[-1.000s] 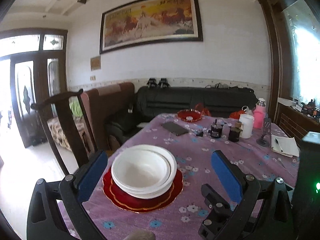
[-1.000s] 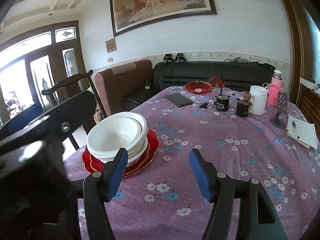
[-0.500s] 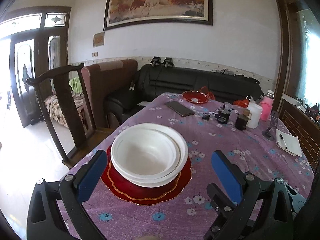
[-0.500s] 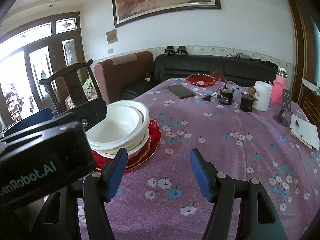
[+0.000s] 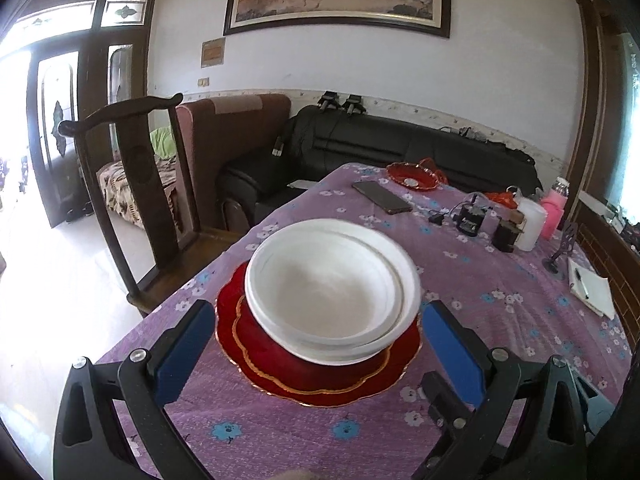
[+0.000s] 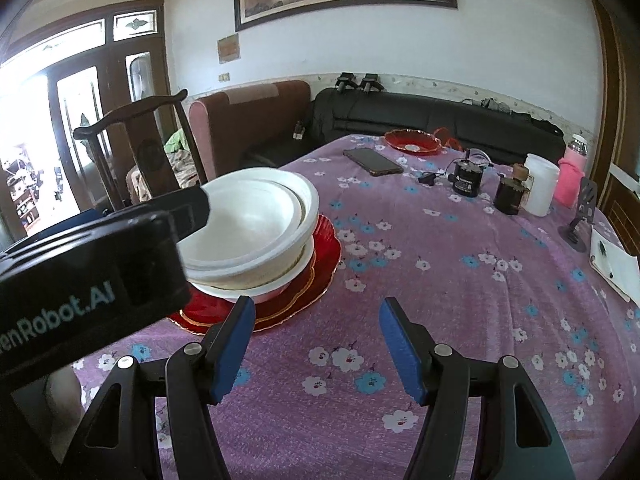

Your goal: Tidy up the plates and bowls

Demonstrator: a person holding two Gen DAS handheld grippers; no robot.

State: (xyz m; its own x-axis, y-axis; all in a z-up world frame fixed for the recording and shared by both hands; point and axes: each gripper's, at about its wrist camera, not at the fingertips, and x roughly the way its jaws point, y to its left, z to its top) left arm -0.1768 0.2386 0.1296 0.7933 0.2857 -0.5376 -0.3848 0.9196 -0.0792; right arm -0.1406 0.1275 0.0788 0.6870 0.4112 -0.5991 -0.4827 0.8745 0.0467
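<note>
The left gripper (image 5: 314, 342) has its blue fingers (image 5: 182, 350) spread wide and holds nothing. Between and just ahead of their tips sits the stack of white bowls (image 5: 332, 288), nested one in another, on the red plates (image 5: 316, 376) with a gold scalloped rim; the fingers flank the stack, but I cannot tell whether they touch it. The stack rests near the bench (image 5: 500, 320) edge, on a purple flowered cloth.

The right gripper (image 6: 316, 340) also has its fingers (image 6: 236, 344) wide apart and empty, over bare cloth. The bowls and plates lie ahead of its left finger, just beside the tip, partly hidden by the black body of the left gripper at the near left.

Farther out from both pairs of fingers, well apart from the stack, lie a dark phone (image 5: 382, 197) and a small red dish (image 5: 412, 176) at the far end. Ahead to the right stand a black cylinder (image 6: 466, 182), a dark jar (image 6: 510, 196), a white cup (image 6: 540, 190) and a pink bottle (image 6: 572, 176); a notepad with pen (image 6: 614, 264) lies at the far right edge. A wooden chair (image 5: 128, 184) stands to the left of the bench.
</note>
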